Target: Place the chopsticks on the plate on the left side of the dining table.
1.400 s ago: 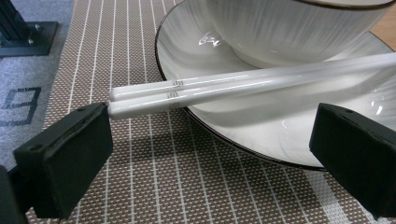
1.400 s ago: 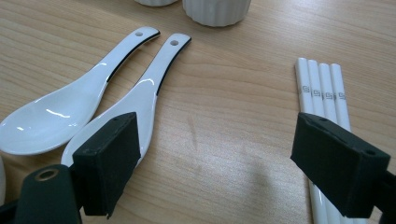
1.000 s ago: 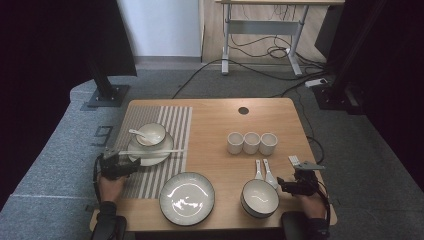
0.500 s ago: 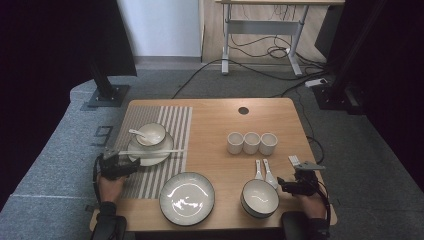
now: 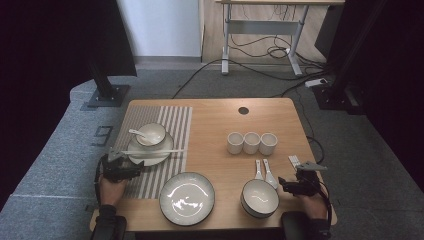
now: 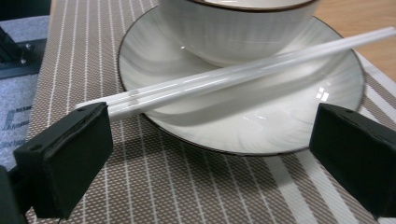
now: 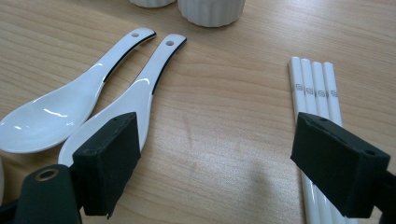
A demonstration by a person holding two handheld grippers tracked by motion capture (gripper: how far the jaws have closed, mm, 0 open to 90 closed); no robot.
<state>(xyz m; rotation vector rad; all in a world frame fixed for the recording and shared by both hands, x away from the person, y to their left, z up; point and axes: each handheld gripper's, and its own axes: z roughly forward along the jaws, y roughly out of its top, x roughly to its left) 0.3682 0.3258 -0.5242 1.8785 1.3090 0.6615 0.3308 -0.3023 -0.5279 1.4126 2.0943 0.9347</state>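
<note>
High view: your left gripper sits on the striped placemat just beside the saucer; your right gripper rests near the spoons.

Left gripper view: jaws wide, the chopsticks lying across the saucer ahead (ends near one jaw).

Right gripper view: jaws wide, holding nothing, spoons one side, a second set of white chopsticks the other.

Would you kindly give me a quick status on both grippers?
Left gripper open at the chopsticks lying on the saucer. Right gripper open, between spoons and white sticks. Nothing blocking.
</note>
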